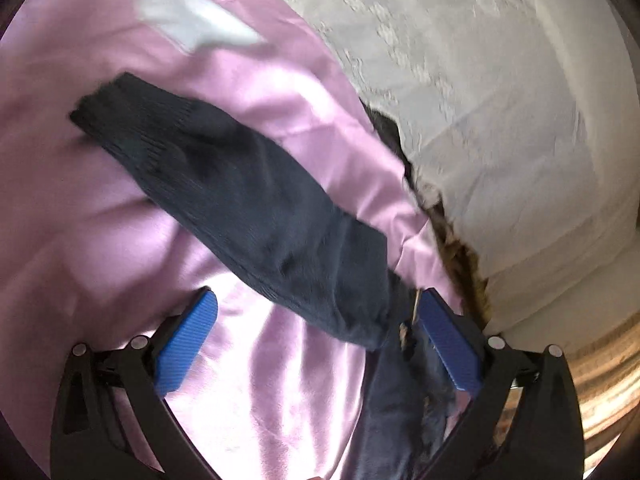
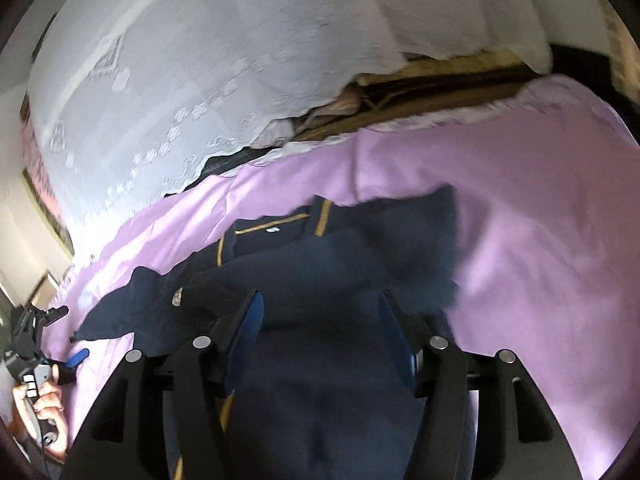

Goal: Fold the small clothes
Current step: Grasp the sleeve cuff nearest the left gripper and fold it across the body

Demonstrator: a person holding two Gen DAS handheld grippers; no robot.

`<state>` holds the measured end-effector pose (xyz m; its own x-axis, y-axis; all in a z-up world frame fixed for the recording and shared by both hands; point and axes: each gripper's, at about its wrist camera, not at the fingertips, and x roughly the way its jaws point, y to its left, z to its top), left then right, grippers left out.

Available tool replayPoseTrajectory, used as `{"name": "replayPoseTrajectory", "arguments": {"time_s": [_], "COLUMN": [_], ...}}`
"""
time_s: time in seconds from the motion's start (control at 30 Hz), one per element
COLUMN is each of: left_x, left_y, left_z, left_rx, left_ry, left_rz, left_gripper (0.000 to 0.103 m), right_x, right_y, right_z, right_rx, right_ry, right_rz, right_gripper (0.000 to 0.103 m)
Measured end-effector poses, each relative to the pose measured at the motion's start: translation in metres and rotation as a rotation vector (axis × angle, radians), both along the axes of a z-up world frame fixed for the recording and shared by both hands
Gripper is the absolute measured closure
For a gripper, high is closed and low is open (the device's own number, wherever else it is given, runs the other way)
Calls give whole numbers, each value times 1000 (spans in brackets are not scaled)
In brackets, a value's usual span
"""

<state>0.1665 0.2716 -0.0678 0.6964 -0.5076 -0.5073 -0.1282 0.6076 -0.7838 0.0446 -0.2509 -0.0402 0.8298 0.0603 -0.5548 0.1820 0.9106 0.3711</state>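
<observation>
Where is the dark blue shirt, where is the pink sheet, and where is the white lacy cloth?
dark blue shirt (image 2: 320, 264): right wrist view, on its body below the collar.
pink sheet (image 2: 540, 240): right wrist view, on a bare smooth part.
white lacy cloth (image 2: 200, 80): right wrist view, on its patterned middle.

A navy garment (image 2: 320, 264) trimmed with gold stripes is seen on a plain pink sheet (image 2: 520, 240); a white lace curtain (image 2: 200, 60) is patterned with flowers; blue gripper pads (image 1: 188, 344).
</observation>
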Motion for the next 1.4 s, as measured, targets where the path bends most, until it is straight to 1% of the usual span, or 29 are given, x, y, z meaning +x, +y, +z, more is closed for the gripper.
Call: {"name": "replayPoseTrajectory", "arguments": {"time_s": [0.07, 0.13, 0.17, 0.2, 0.27, 0.33, 0.37, 0.43, 0.53, 0.57, 0.6, 0.63, 0.67, 0.7, 0.73, 0.77, 0.83, 0.9, 0.93, 1.0, 1.1, 1.13, 1.2, 1.27, 1.3, 1.33, 1.4], "left_x": [-3, 4, 8, 16, 23, 32, 37, 44, 47, 46, 44, 44, 44, 43, 42, 41, 39, 37, 36, 32, 25, 22, 16, 11, 10, 9, 9], "left_y": [12, 14, 12, 7, 2, -3, -4, 0, 13, 17, 20, 23, 24, 30, 33, 36, 38, 36, 34, 27, 14, 8, -6, -24, -31, -40, -54], "left_z": [0, -3, -4, -5, -4, -4, -4, -5, -8, -8, -8, -9, -11, -14, -16, -17, -16, -13, -10, 1, 20, 29, 42, 54, 57, 62, 68], "left_rx": [-13, 24, 61, 120, 210, 275, 289, 287, 216, 203, 206, 210, 205, 181, 165, 151, 138, 159, 175, 229, 321, 360, 418, 475, 492, 514, 528], "left_ry": [-15, -15, -6, 0, -2, 0, 1, -1, -27, -30, -24, -12, -2, 9, 12, 15, 9, 0, -7, -31, -82, -105, -141, -176, -184, -192, -200], "left_rz": [64, 103, 101, 91, 93, 96, 100, 106, 135, 148, 165, 178, 186, 201, 207, 211, 212, 209, 206, 199, 188, 179, 155, 119, 104, 85, 54], "left_gripper": [5, 5, 4, 4, 4, 4, 4, 4, 6, 14, 22, 43, 57, 63, 72, 75, 78, 80, 82, 82, 82, 82, 83, 83, 83, 83, 83], "right_x": [-14, -23, -26, -28, -32, -36, -38, -41, -44, -45, -44, -43, -42, -42, -41, -43, -47, -49, -51, -54, -53, -50, -45, -35, -28, -27, -31], "right_y": [-7, -12, -15, -18, -24, -27, -27, -26, -22, -22, -21, -21, -22, -23, -25, -27, -34, -38, -39, -40, -37, -37, -42, -49, -55, -59, -69], "right_z": [-11, -20, -24, -26, -26, -23, -21, -17, -12, -12, -13, -14, -16, -18, -19, -20, -17, -11, -5, 0, -2, -7, -18, -35, -45, -49, -51], "right_rx": [21, 47, 69, 91, 118, 117, 110, 92, 55, 51, 48, 47, 47, 53, 65, 78, 95, 74, 47, -16, -174, -180, -130, -34, 30, 59, 130], "right_ry": [16, 33, 37, 37, 15, -4, -16, -31, -54, -55, -54, -49, -44, -38, -35, -39, -61, -72, -82, -81, -29, -5, 31, 85, 126, 131, 98], "right_rz": [-8, -13, -13, -14, -37, -49, -55, -58, -63, -62, -61, -61, -61, -65, -72, -81, -107, -113, -122, -124, -126, -119, -94, -59, -43, -42, -41], "right_gripper": [43, 43, 43, 43, 43, 43, 43, 43, 43, 43, 43, 43, 43, 43, 43, 43, 43, 43, 43, 43, 43, 43, 43, 43, 43, 43, 43]}}
